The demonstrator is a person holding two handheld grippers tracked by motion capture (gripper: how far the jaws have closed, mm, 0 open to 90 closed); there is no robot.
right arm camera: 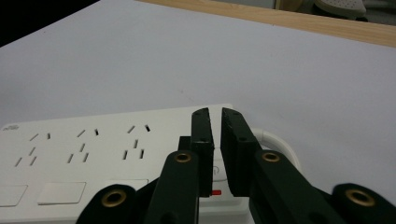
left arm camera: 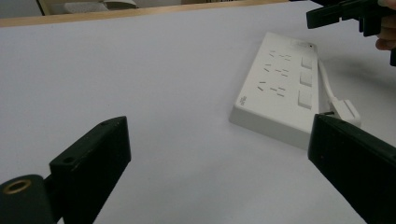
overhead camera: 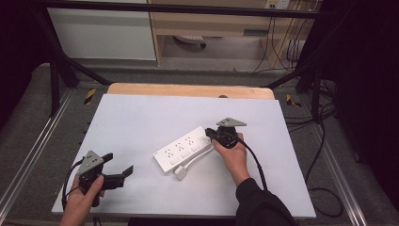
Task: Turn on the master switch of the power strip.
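Power strip (overhead camera: 183, 148): we keep the nearly closed, empty right gripper (right arm camera: 215, 135) squarely over the main switch (right arm camera: 215, 171) and press straight down; left gripper (overhead camera: 120, 172) waits wide open, empty.

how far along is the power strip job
Done so far: the right gripper has reached the power strip, its nearly shut jaws over the end with the main switch and red light.

In hand: apparently pressing that switch.

Left: the plug lies loose on the table; the left gripper waits open, off to the side.
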